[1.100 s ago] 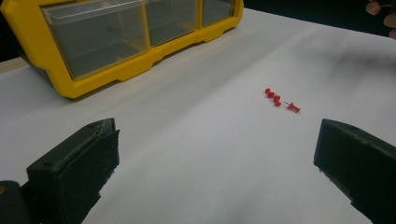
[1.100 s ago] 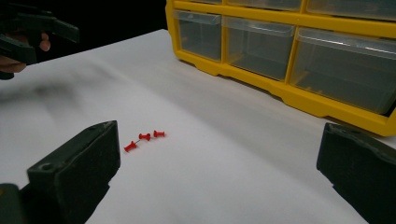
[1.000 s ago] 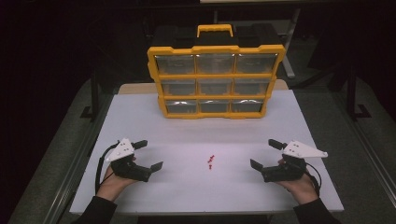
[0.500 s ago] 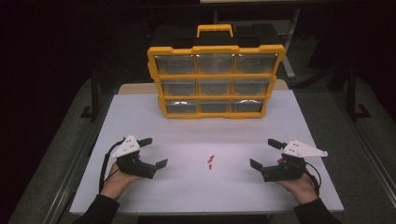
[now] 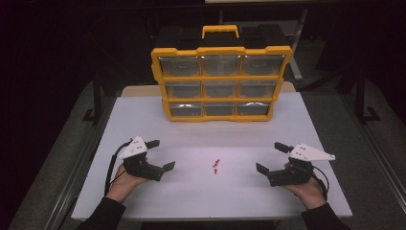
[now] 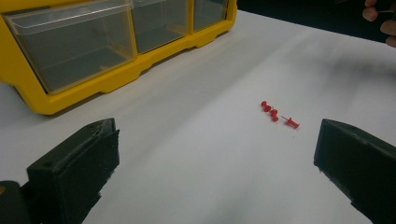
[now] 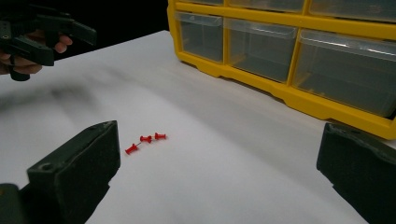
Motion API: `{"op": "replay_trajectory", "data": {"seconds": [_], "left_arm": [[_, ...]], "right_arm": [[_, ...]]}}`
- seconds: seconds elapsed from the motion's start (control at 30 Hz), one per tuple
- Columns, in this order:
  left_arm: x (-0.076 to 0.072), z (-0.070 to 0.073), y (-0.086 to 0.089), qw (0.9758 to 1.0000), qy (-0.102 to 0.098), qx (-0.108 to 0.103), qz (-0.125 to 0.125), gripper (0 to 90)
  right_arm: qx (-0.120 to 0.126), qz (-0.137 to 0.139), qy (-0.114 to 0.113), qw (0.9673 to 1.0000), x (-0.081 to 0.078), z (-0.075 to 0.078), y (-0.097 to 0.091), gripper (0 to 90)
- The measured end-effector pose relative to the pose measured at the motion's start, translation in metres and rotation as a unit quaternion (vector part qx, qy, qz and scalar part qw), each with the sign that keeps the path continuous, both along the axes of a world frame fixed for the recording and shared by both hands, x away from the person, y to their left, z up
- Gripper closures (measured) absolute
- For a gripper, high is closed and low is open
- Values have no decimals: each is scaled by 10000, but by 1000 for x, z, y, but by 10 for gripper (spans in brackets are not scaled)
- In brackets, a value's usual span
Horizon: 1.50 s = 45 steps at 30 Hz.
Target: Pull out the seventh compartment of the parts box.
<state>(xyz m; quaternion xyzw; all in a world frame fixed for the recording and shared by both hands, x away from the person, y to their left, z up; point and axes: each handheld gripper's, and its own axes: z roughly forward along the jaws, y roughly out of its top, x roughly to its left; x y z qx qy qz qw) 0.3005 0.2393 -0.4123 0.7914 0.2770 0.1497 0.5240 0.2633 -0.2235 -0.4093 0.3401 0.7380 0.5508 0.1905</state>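
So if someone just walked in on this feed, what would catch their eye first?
Probably the yellow organizer standing upright at the table's far edge, its nine clear drawers facing the person. Next, three red pushpins lying close together on the white table, between the open left gripper and the open right gripper.

Pushpins (image 5: 216,166) before drawer organizer (image 5: 220,76)

High view: above the near table edge, facing forward and down, far off. Both gripper views: low over the white table (image 5: 143,120), close, facing inward; both share the red pushpins (image 6: 279,115) at mid-frame and the yellow drawer organizer (image 7: 299,42) along the top.
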Motion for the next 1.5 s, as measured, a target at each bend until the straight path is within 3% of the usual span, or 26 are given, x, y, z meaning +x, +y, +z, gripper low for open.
{"op": "replay_trajectory", "data": {"seconds": [0.37, 0.9, 1.23, 1.5], "left_arm": [[6, 0, -6, 10000, -38, -73, 25, 0], [14, 0, -18, 9999, -115, 14, -27, 0], [21, -2, -26, 9999, -121, -80, -23, 0], [27, 0, -34, 9996, -255, -56, -59, 0]], "right_arm": [[31, 4, 17, 10000, 0, 0, 1, 0], [40, 91, 26, 9999, 2, 1, 4, 0], [56, 75, 55, 9999, 3, 0, 3, 0], [59, 64, 51, 9999, 2, 0, 3, 0]]}}
